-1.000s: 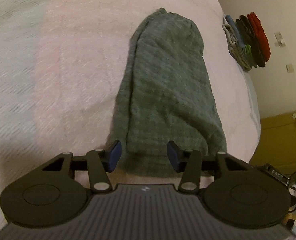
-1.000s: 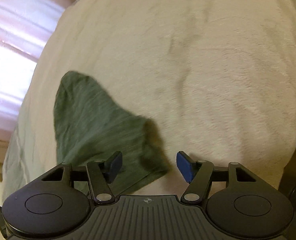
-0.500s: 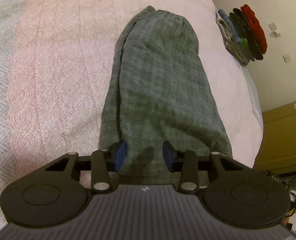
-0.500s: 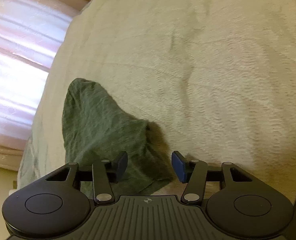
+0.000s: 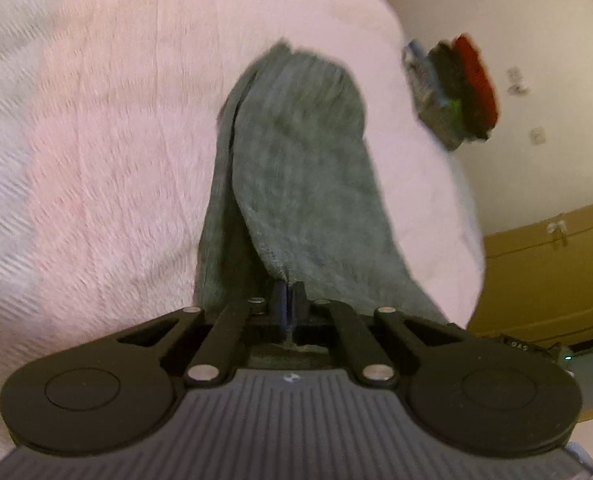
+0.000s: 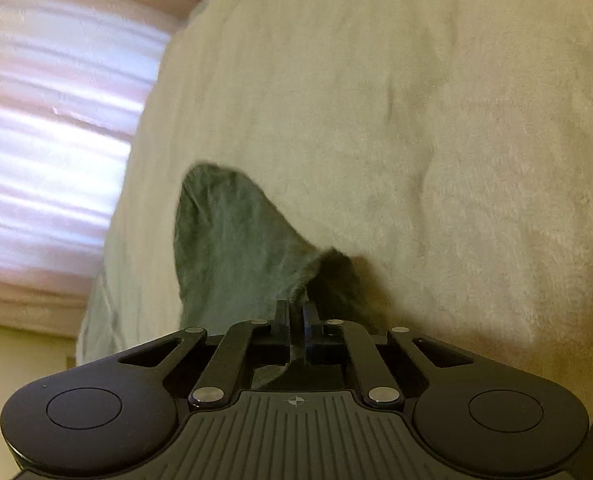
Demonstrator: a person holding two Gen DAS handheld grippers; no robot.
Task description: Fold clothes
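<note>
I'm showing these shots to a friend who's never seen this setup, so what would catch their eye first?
First, the grey-green garment stretched long across the pale bedspread, its near edge pinched at one corner in the left claw and at the other in the right claw. Next, the colourful stack of folded clothes at the bed's far right edge, and the bright curtain at the left of the right-hand view.

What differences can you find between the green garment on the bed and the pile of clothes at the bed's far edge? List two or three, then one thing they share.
1. The green garment is one muted colour; the pile of clothes mixes red, dark, grey and bright green.
2. The garment lies stretched out long; the pile is stacked compactly.
3. The garment is pinched by the left gripper; the pile is untouched.

Both rest on the bedspread.
</note>
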